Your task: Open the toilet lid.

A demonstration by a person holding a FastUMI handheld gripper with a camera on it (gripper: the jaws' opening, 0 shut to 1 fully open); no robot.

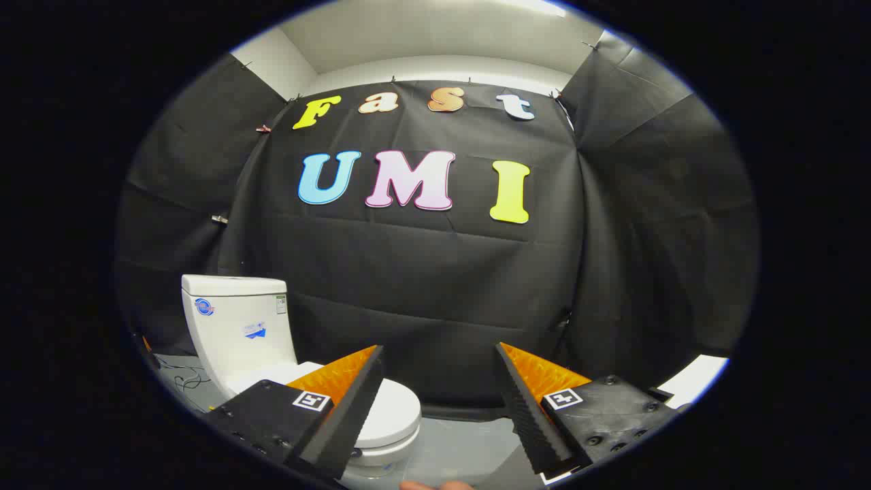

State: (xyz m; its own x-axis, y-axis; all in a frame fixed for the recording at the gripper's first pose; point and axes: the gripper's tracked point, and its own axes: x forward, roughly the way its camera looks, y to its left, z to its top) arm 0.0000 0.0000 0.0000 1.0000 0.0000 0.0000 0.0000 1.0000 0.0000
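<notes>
Black cloth wall (435,286) behind; grey floor (463,442); loose cables (185,378) beside; white ceiling (435,34) above

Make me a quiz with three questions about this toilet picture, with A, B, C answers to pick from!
1. Where is the white ceramic toilet compared with the gripper?
A. Squeezed between the jaws
B. Off to one side, partly behind one finger
C. Beyond the other finger, by the white strip

2. What colour is the toilet's boxy water tank?
A. White
B. Green
C. Red

3. How is the smooth oval toilet lid right now?
A. Lifted against the tank
B. Taken off
C. Lying flat, closed

Answers:
1 B, one finger covers part of the bowl and nothing sits between the jaws.
2 A, the tank is white with small stickers.
3 C, the lid lies level on the bowl, and the open jaws touch nothing.
</notes>
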